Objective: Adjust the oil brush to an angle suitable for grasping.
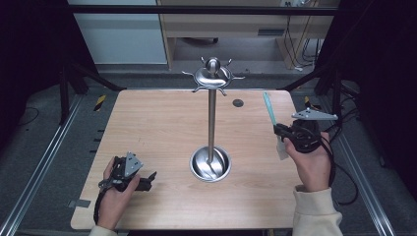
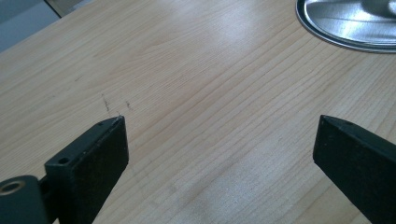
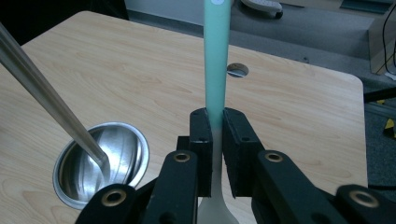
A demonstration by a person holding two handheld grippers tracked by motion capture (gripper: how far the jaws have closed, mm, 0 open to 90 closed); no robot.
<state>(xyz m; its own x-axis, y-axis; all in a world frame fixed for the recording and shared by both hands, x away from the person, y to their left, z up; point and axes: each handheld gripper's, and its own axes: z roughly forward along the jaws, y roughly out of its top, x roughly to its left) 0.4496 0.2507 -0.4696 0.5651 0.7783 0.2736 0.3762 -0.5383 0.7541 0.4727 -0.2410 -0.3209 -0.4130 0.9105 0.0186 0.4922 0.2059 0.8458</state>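
A steel utensil stand (image 1: pixel 212 118) rises from a round dish base (image 1: pixel 210 164) at the table's middle, with a ring of hooks (image 1: pixel 212 76) at its top. At the table's right side my right gripper (image 1: pixel 281 132) is shut on a utensil (image 1: pixel 268 109) with a mint-green handle and a white lower end. In the right gripper view the handle (image 3: pixel 217 56) stands upright between the pads of that gripper (image 3: pixel 215 126), to the right of the dish (image 3: pixel 100 161). My left gripper (image 1: pixel 150 179) lies low at the front left, its jaws (image 2: pixel 219 140) wide open over bare wood.
The wooden table (image 1: pixel 147 123) has a small round hole (image 1: pixel 238 103) at the back right. A metal frame and dark floor surround the table; a cabinet and cables stand beyond the far edge. The stand's dish rim (image 2: pixel 350 23) lies ahead-right of the left gripper.
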